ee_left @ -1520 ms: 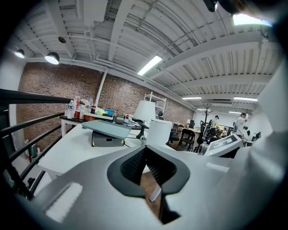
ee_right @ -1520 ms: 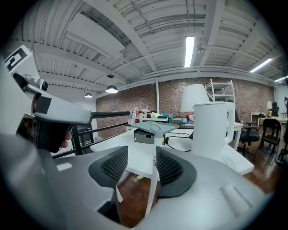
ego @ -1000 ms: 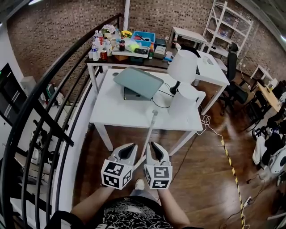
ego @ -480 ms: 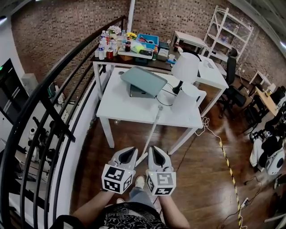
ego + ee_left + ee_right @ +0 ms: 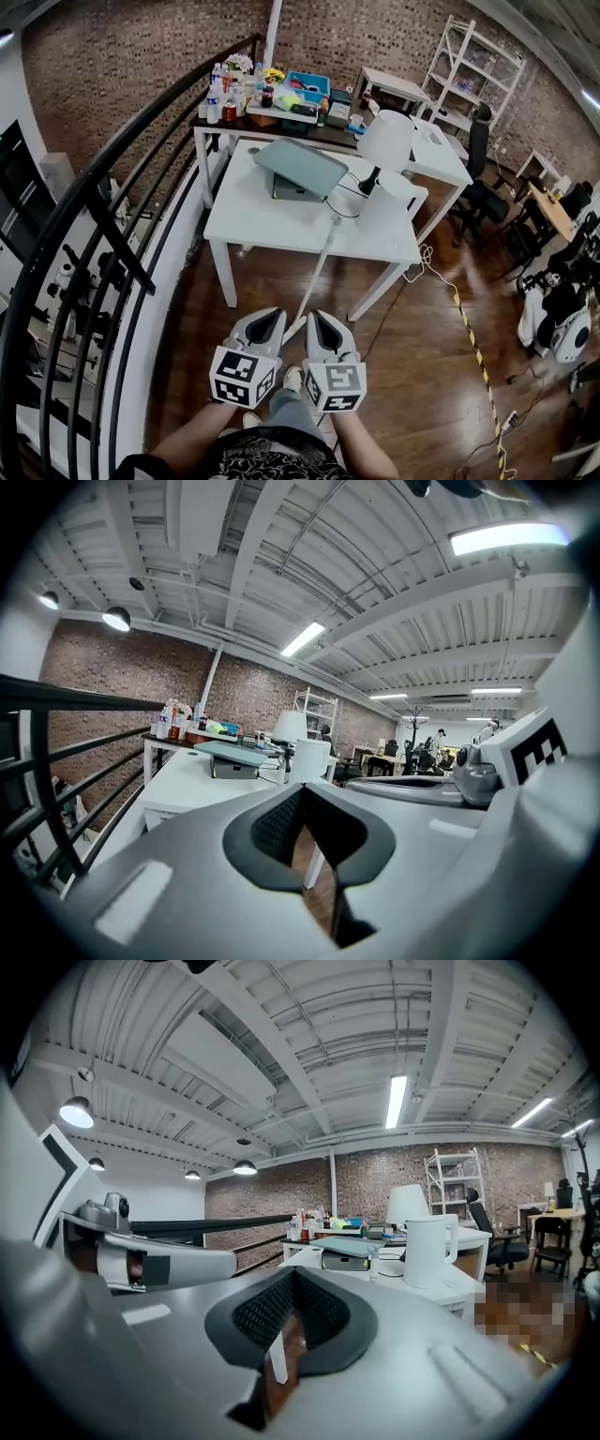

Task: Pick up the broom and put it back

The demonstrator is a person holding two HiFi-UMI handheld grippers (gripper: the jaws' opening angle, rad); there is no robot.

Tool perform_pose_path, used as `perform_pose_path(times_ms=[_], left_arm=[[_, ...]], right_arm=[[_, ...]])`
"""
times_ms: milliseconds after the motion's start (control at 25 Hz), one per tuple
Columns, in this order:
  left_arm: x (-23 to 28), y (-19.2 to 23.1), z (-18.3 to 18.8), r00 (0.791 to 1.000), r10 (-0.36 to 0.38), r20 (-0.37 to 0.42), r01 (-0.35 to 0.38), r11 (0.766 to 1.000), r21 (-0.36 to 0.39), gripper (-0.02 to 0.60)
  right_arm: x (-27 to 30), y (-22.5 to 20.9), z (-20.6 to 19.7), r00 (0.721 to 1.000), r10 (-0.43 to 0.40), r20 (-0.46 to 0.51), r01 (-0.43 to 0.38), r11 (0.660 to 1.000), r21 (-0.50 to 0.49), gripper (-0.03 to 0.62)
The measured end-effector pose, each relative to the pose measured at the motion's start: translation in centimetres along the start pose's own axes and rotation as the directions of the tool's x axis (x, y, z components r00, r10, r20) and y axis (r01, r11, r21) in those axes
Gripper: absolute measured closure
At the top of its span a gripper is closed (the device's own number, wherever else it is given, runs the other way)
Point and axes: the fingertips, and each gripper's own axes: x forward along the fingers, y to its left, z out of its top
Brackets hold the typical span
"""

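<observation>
The broom (image 5: pixel 318 267) leans on the near edge of the white tabletop (image 5: pixel 253 220). Its thin white handle touches that edge at the top. From there it slopes down and away from the tabletop, toward the person. The low end of the handle runs in between the left gripper (image 5: pixel 270 319) and the right gripper (image 5: pixel 319 321). The two grippers are side by side, just in front of the tabletop and above the wooden floor (image 5: pixel 412 375). The brush end of the broom is hidden under them.

The left gripper's fingers (image 5: pixel 272 827) are shut tight together. The right gripper's fingers (image 5: pixel 262 1312) are shut tight too. A thin white bar shows through the slit under each pair of fingers. I cannot tell if it is the broom handle or a leg under the tabletop. I also cannot tell if either gripper holds the broom.

On the right side of the tabletop stand a white lamp (image 5: pixel 386 141) and a white jug (image 5: pixel 389 202). A black railing (image 5: pixel 94 234) curves along the left side of the tabletop.
</observation>
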Motion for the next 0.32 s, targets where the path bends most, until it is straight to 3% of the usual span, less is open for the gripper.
perform_pose_path(times_ms=[320], left_arm=[[-1.3,-0.4,-0.7,1.0,-0.006,0.008,0.006,1.0,-0.005,0.578]], right_arm=[[-0.9,1.4,-0.5,1.0,0.012,0.001,-0.012,1.0,-0.017,0.599]])
